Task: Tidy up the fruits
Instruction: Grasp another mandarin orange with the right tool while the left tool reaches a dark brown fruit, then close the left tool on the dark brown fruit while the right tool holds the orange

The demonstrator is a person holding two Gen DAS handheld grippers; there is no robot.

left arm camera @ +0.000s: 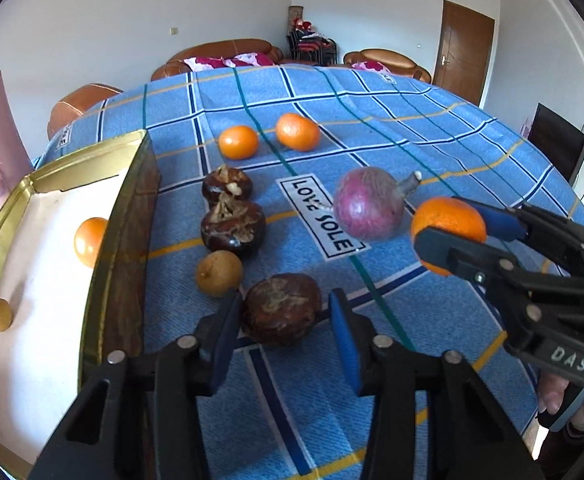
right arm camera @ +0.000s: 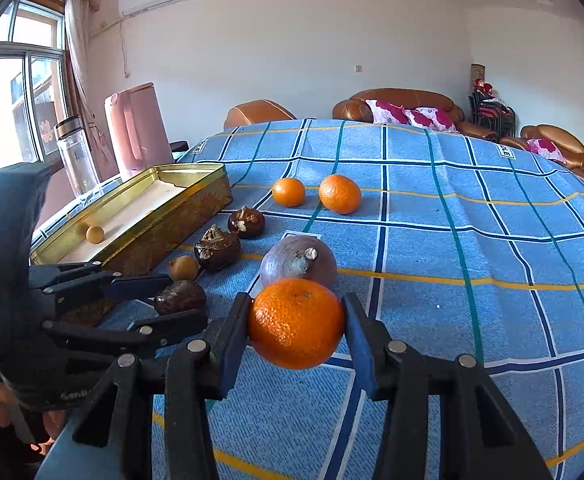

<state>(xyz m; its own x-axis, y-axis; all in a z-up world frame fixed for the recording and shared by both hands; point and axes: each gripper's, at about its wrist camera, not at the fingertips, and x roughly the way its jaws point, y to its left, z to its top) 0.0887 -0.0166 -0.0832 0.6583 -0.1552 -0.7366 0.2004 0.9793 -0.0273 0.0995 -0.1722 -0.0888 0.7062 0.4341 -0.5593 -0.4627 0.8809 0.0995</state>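
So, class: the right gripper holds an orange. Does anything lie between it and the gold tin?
Yes. The left gripper, open around a dark chestnut-like fruit, sits between the orange and the gold tin. Two more dark fruits and a small tan one lie along the tin's near wall.

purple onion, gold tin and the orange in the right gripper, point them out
purple onion (left arm camera: 367, 208), left wrist view, its skin
gold tin (right arm camera: 164, 228), right wrist view, outer wall
orange (right arm camera: 295, 322), right wrist view, front peel
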